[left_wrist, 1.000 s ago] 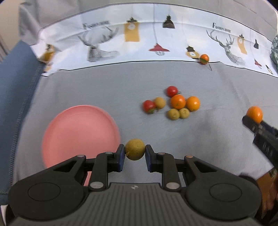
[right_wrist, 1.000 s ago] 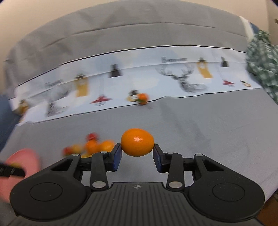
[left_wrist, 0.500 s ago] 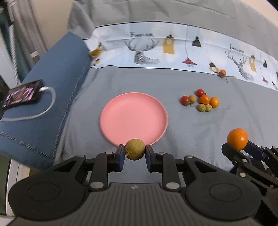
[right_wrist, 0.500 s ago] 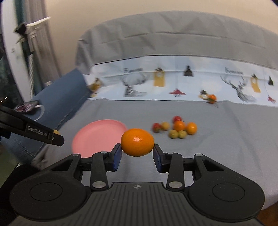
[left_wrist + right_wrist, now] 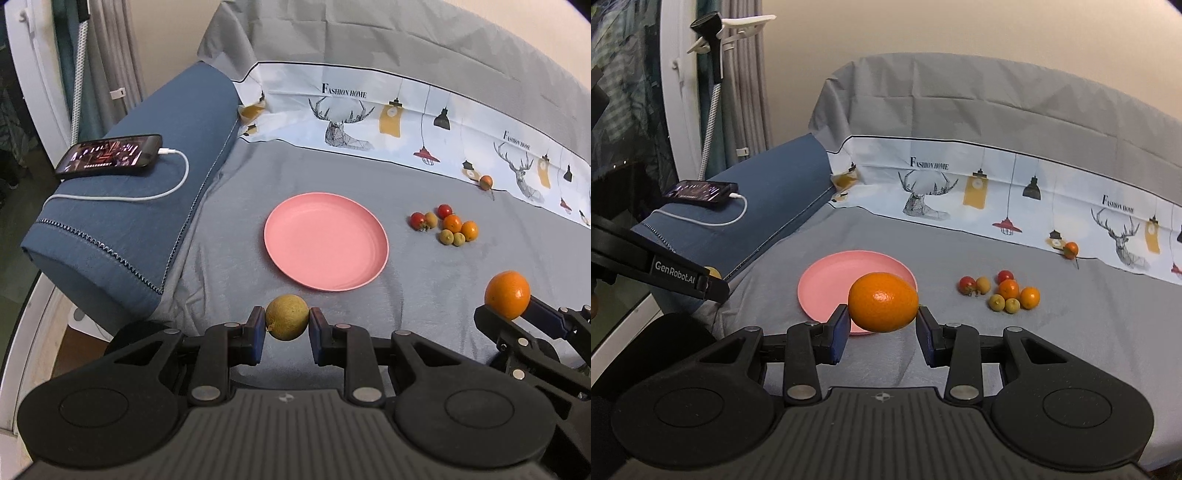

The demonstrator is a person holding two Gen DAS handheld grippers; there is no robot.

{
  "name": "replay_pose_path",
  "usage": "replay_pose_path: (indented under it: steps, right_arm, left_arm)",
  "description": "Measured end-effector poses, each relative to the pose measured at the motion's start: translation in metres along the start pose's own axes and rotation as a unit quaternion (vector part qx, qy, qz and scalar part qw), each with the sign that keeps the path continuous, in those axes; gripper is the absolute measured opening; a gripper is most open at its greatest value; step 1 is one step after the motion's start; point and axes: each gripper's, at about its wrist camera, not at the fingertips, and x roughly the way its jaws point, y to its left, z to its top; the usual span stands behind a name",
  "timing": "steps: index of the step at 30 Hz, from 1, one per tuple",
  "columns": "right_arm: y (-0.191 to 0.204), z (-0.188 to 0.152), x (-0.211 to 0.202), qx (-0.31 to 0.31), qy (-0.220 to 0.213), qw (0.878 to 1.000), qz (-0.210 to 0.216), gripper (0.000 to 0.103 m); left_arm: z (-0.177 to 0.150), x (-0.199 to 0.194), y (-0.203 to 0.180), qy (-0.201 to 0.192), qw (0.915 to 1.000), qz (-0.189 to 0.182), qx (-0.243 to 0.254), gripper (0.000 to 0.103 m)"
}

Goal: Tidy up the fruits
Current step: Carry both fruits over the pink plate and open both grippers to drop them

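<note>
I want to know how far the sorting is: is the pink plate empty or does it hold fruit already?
Empty. The pink plate shows only bare pink surface in the left wrist view; nothing lies on it.

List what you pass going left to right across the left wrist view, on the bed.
phone → green-yellow fruit in the left gripper → pink plate → fruit pile → orange

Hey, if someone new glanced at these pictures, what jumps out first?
Probably the bright orange clamped in the right gripper and the yellow-green fruit clamped in the left gripper. Beyond them, a bare pink plate lies on the grey sheet, with small fruits clustered to its right.
</note>
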Motion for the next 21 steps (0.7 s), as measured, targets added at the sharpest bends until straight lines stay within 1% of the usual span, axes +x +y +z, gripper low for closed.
replay_pose_path:
  steps: [12, 21]
  right_arm:
    - [0.007, 0.001, 0.002, -0.014, 0.004, 1.000, -0.005, 0.040]
    - [0.005, 0.002, 0.020, -0.015, 0.025, 1.000, -0.002, 0.041]
  left_arm:
    - [-0.003, 0.000, 0.008, -0.004, 1.0000, -0.006, -0.007, 0.028]
    - [0.001, 0.016, 0.010, 0.014, 0.9998, -0.007, -0.008, 0.028]
